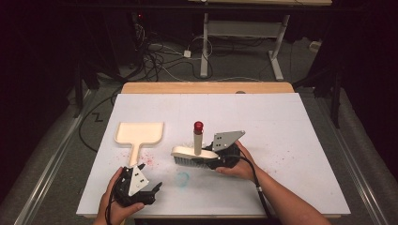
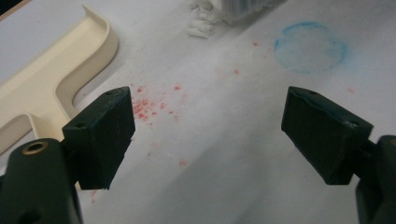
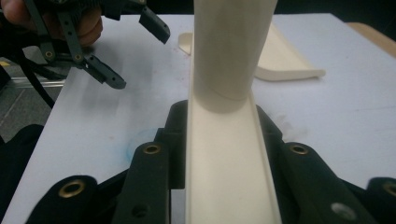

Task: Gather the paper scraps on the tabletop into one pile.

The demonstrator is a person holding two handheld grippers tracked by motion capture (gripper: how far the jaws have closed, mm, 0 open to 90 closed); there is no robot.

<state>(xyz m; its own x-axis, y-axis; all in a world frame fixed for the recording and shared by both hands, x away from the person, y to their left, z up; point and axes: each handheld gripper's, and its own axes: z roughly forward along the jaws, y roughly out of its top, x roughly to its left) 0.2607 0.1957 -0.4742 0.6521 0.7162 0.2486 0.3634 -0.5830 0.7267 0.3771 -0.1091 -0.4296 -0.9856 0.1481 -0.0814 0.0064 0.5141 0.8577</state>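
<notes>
A cream dustpan (image 1: 140,132) lies flat at the table's left, its handle pointing toward the person; its edge shows in the left gripper view (image 2: 51,84). A cream brush (image 1: 193,154) rests bristles down at the middle, its handle (image 1: 199,126) upright with a red cap. My right gripper (image 1: 220,157) is shut on the brush's back (image 3: 229,158), the handle (image 3: 231,46) rising just ahead. My left gripper (image 1: 152,190) sits open near the front edge, beside the dustpan's handle end, with nothing between its jaws (image 2: 205,126). Red crumbs (image 2: 149,105) are scattered on the table ahead of it.
A faint blue ring (image 2: 310,46) marks the white table (image 1: 291,122) in front of the brush. White bristles (image 2: 233,9) show at the top of the left gripper view. Beyond the far wooden edge (image 1: 206,87) are floor cables and another desk's legs (image 1: 277,47).
</notes>
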